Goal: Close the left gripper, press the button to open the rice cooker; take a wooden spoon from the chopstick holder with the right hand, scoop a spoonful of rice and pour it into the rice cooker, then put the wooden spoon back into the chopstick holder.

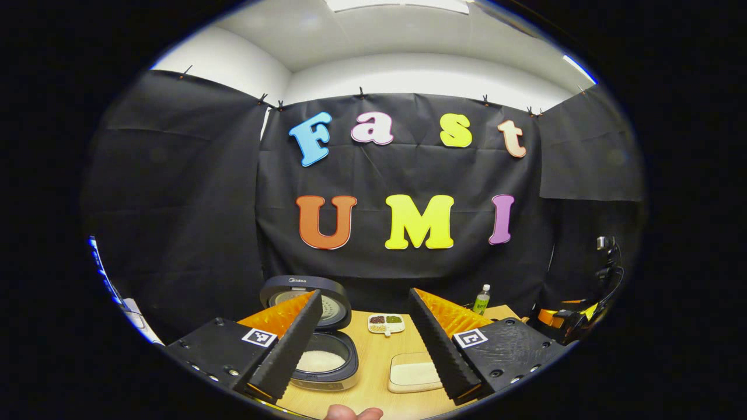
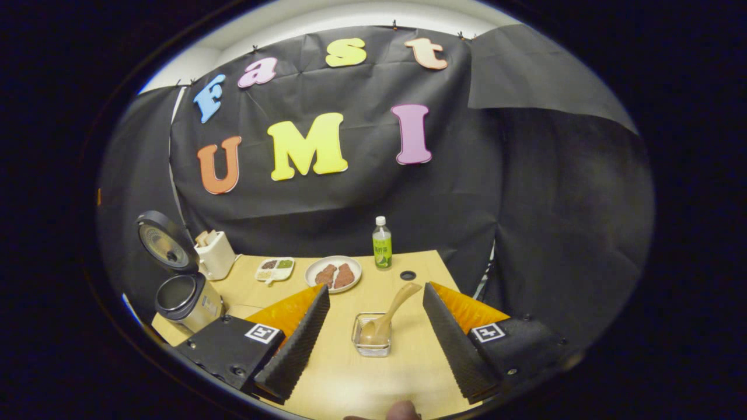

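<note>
So the dark round rice cooker (image 1: 318, 344) sits lid-up with white rice inside, on the light wooden desk (image 1: 373, 373), just past the left gripper (image 1: 365, 344), whose jaws are spread wide with nothing between them. Its left finger covers part of the pot. The right gripper (image 2: 367, 344) is spread and empty too. The pale wooden spoon (image 2: 388, 318) leans in a small clear square container (image 2: 370, 341) right between its fingers, a bit farther off. What's in that container is hard to make out.
</note>
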### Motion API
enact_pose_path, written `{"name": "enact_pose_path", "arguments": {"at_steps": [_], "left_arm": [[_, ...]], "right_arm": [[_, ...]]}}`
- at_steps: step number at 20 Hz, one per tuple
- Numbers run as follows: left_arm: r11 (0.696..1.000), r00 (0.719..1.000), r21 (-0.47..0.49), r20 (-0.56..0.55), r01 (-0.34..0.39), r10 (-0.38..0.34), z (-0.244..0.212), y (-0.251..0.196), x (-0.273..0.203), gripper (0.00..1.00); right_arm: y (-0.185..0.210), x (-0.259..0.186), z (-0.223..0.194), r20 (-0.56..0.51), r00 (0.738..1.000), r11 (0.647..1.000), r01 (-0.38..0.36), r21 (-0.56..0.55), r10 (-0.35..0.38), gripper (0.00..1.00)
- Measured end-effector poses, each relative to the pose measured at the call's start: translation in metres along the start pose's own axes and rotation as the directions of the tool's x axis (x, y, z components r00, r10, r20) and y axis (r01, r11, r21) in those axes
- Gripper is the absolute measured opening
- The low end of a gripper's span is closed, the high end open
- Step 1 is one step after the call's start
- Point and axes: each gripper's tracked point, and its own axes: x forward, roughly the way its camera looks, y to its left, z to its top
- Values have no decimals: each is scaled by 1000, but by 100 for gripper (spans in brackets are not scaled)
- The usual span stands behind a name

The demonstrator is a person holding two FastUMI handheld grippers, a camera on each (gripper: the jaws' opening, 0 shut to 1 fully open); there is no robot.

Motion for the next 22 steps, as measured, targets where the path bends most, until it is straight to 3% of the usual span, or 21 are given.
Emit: {"name": "enact_pose_path", "arguments": {"at_steps": [7,8,9,12,13,14,17,19,21,22], "left_arm": [[998,998,-15,-13,-65,65,3,-6,18,95],[997,997,-16,-18,-72,72,1,-8,22,95],[997,997,-16,-26,-78,78,-1,-10,25,94],[995,994,-16,-50,-94,93,-5,-19,35,95],[995,993,-17,-59,-101,100,-7,-19,35,95],[994,992,-17,-70,-108,107,-9,-21,35,95],[993,989,-3,-89,-121,121,-15,-24,39,95],[992,987,-4,-100,-123,122,-16,-24,43,95],[992,986,-2,-106,-128,127,-19,-23,43,95],[992,986,1,-107,-129,128,-21,-22,44,95]], "right_arm": [[-23,73,-42,-120,993,997,-8,73,17,100],[-27,86,-48,-138,990,997,-7,80,18,94],[-31,99,-55,-154,988,996,-6,90,20,99],[-41,134,-80,-221,975,990,4,140,27,95],[-43,143,-86,-236,971,988,-1,153,38,87],[-42,153,-92,-249,967,986,-9,166,51,90],[-39,173,-107,-281,956,977,-26,213,86,80],[-38,179,-112,-292,952,974,-26,224,92,64],[-38,183,-117,-299,949,971,-22,240,95,64],[-37,185,-119,-306,946,967,-23,254,103,48]]}}
